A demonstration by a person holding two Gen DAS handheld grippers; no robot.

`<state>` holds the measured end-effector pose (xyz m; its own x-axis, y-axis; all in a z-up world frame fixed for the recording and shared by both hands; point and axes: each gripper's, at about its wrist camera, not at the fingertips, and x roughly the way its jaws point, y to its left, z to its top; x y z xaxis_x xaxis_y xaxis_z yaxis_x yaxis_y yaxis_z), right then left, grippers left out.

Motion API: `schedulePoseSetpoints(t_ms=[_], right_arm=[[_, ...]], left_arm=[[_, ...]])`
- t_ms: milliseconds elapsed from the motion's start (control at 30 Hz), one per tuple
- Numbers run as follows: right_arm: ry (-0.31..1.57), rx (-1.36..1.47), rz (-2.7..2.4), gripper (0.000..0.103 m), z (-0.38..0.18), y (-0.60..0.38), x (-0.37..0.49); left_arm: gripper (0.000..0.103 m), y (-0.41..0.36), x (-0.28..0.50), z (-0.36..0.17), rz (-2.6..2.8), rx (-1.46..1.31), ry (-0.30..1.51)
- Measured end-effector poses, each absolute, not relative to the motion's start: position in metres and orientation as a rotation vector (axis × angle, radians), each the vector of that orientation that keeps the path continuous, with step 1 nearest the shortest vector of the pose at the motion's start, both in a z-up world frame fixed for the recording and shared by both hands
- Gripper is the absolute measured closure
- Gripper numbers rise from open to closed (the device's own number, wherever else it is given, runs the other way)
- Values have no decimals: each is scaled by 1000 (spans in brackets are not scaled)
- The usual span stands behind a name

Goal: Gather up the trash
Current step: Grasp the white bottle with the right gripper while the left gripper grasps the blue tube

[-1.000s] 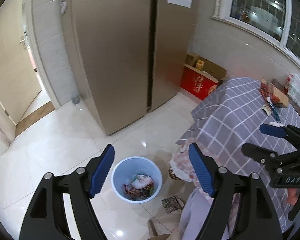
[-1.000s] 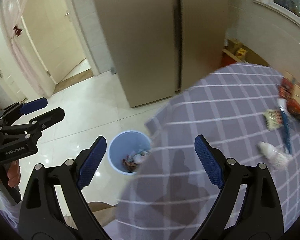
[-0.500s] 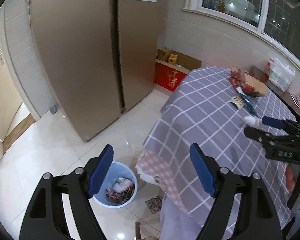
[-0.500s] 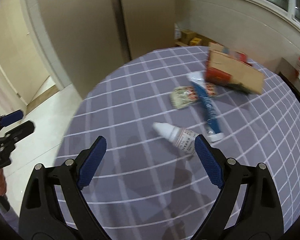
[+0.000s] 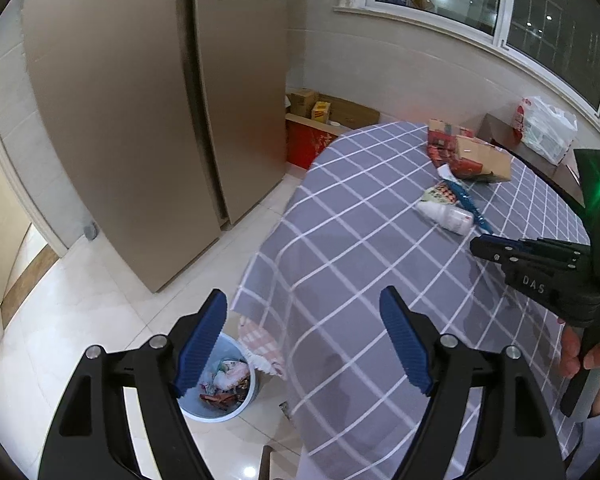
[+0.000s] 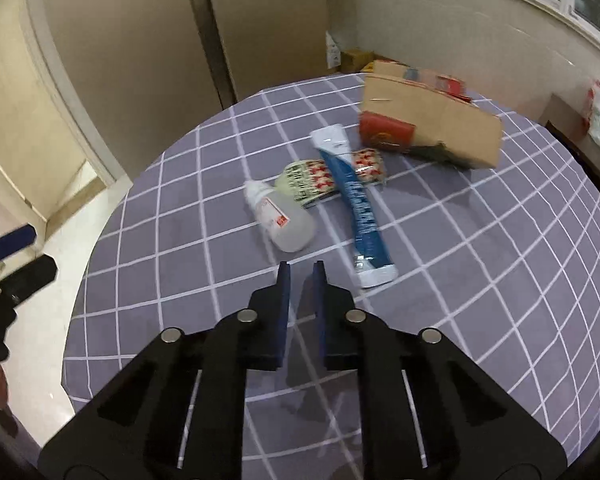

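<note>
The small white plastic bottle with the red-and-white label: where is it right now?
The small white plastic bottle lies on its side on the grey checked tablecloth, left of the blue tube and just beyond the right gripper.

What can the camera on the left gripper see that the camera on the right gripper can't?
Only the left view shows the blue trash bin on the floor, already holding rubbish, and the open left gripper. Only the right view shows the right gripper from behind, jaws shut with nothing between them. Both show the checked tablecloth with the white bottle, blue tube, snack wrapper and torn cardboard box.
</note>
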<state>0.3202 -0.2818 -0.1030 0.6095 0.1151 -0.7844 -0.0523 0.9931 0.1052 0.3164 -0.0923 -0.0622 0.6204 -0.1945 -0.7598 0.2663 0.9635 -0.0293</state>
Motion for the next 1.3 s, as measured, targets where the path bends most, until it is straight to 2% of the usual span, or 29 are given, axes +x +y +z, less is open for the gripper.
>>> schedulePoseSetpoints(t_ms=[167, 200, 233, 267, 300, 367, 400, 433, 467, 600, 667, 700, 967, 1300], right_arm=[[904, 102, 132, 92, -97, -296, 315], [890, 89, 147, 87, -94, -297, 313], [880, 72, 152, 59, -91, -295, 312], [869, 57, 151, 35, -87, -296, 310], [839, 37, 142, 20, -83, -296, 308], [821, 16, 137, 21, -77, -298, 311], [836, 22, 145, 25, -78, -297, 316], [845, 28, 156, 37, -78, -296, 319], [859, 24, 168, 40, -81, -292, 325], [878, -21, 203, 42, -88, -274, 343], [897, -28, 212, 63, -95, -269, 351], [911, -26, 212, 71, -98, -267, 356], [818, 63, 206, 76, -78, -294, 339], [765, 304, 7, 78, -79, -395, 332]], left_arm=[[26, -119, 321, -64, -305, 122, 870], [26, -123, 322, -64, -315, 128, 870], [26, -126, 323, -64, -320, 129, 871], [26, -128, 324, -64, -323, 129, 873], [26, -129, 325, -64, -326, 128, 876], [26, -129, 326, -65, -326, 126, 877], [26, -128, 327, -65, -323, 126, 878], [26, -128, 327, -66, -317, 126, 879], [26, -127, 327, -67, -312, 128, 880], [26, -116, 330, -70, -286, 111, 894], [26, -111, 332, -72, -270, 104, 904], [26, -110, 333, -73, -269, 103, 907], [26, -131, 342, -73, -315, 101, 915], [26, -229, 360, -72, -500, 134, 935]])
